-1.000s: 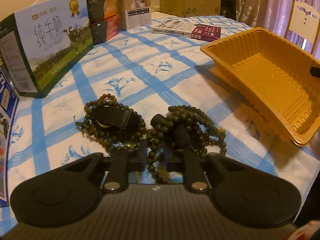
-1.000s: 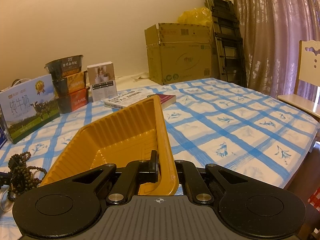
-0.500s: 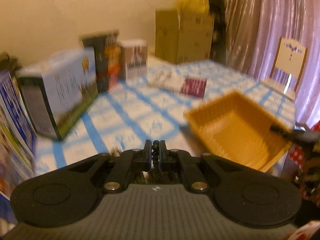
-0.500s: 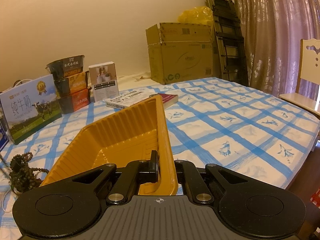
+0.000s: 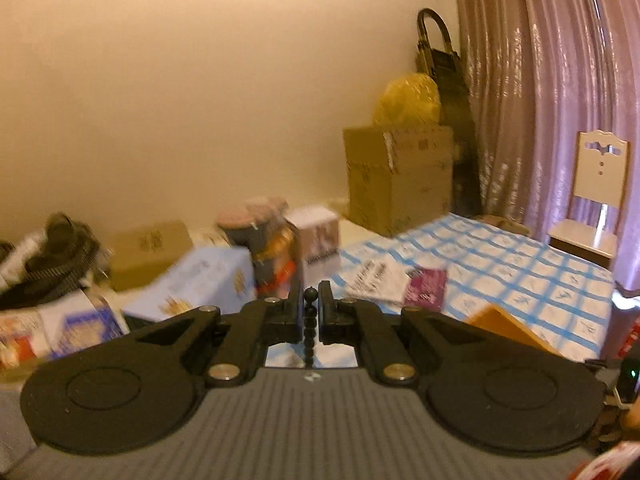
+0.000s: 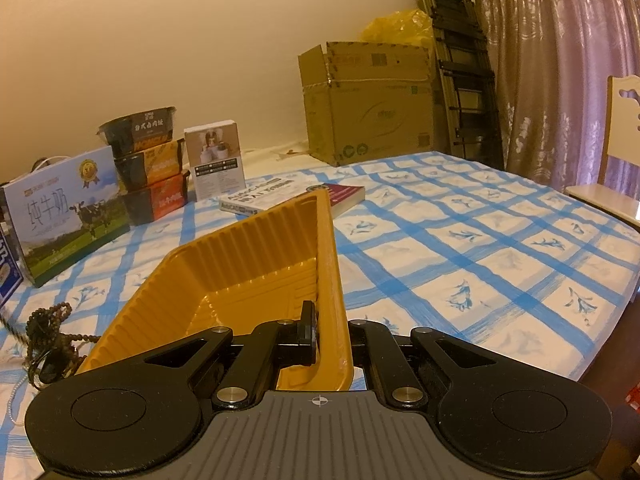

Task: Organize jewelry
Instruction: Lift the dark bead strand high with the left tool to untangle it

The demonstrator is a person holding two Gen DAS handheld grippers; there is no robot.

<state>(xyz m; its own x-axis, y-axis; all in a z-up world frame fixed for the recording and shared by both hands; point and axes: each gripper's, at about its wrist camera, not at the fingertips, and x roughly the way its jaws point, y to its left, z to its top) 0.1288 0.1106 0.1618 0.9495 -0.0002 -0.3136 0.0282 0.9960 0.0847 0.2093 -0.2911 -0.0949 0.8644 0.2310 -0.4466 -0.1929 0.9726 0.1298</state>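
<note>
Dangling a dark wooden bead strand (image 5: 309,320), the left claw (image 5: 309,295) is clamped on it; right claw (image 6: 325,330) pinches the orange plastic tray (image 6: 256,264) rim. Lower slowly toward four o'clock so beads coil inside.

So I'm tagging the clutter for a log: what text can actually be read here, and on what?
"纯牛奶": milk carton box, right wrist view.
"AutoCAD": spine of the white book.
"HONGLU", roughly: middle tub in the noodle tub stack; the white characters on the top tub are too small.
White product box: print too small.
Cardboard box: marks unreadable.
Left wrist view: everything blurred.
</note>
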